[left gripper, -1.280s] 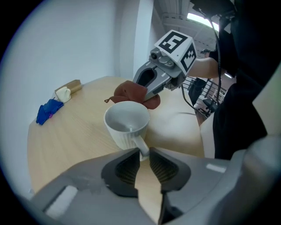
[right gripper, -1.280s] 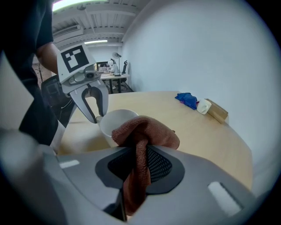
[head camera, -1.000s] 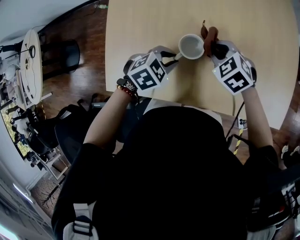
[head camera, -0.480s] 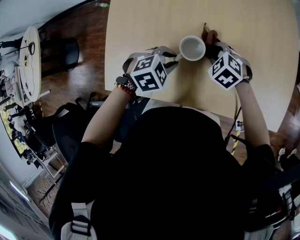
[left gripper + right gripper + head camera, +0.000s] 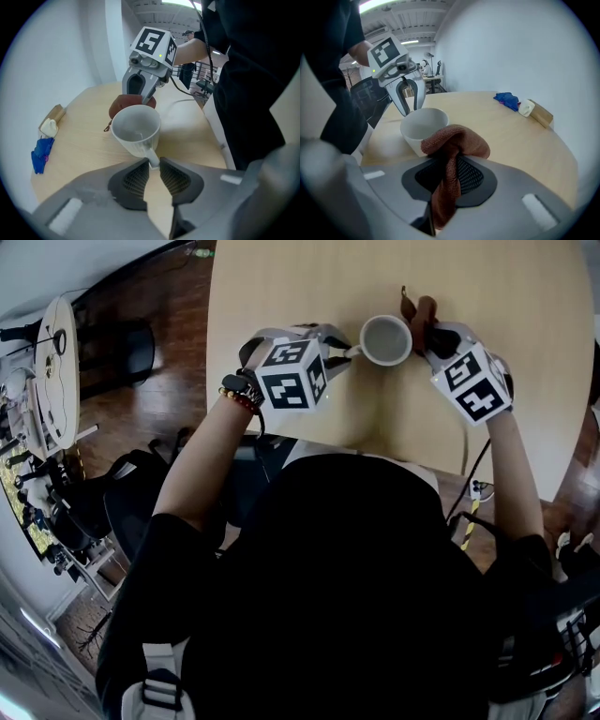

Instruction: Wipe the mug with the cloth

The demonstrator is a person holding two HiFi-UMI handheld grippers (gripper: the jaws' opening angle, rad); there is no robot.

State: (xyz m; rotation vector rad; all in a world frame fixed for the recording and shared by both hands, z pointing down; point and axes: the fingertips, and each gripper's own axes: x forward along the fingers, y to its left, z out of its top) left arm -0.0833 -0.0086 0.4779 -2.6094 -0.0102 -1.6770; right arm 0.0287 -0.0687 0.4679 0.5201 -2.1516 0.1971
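Mug [image 5: 385, 339]: white, upright on the table [image 5: 281, 296], toward the edge nearest the person
Left hand-held gripper [image 5: 153, 165]: jaws pinched on the mug's handle, which points toward the table's left edge
Right hand-held gripper [image 5: 447, 161]: jaws clamped on the brown cloth [image 5: 459, 138]
Cloth: bunched fold pokes out past the jaws, against the mug's outer wall opposite the handle – its tail hangs between the pads
Far edge of table: blue bundle [image 5: 507, 100], white lump [image 5: 526, 108], wooden block [image 5: 542, 114] – well apart from the mug
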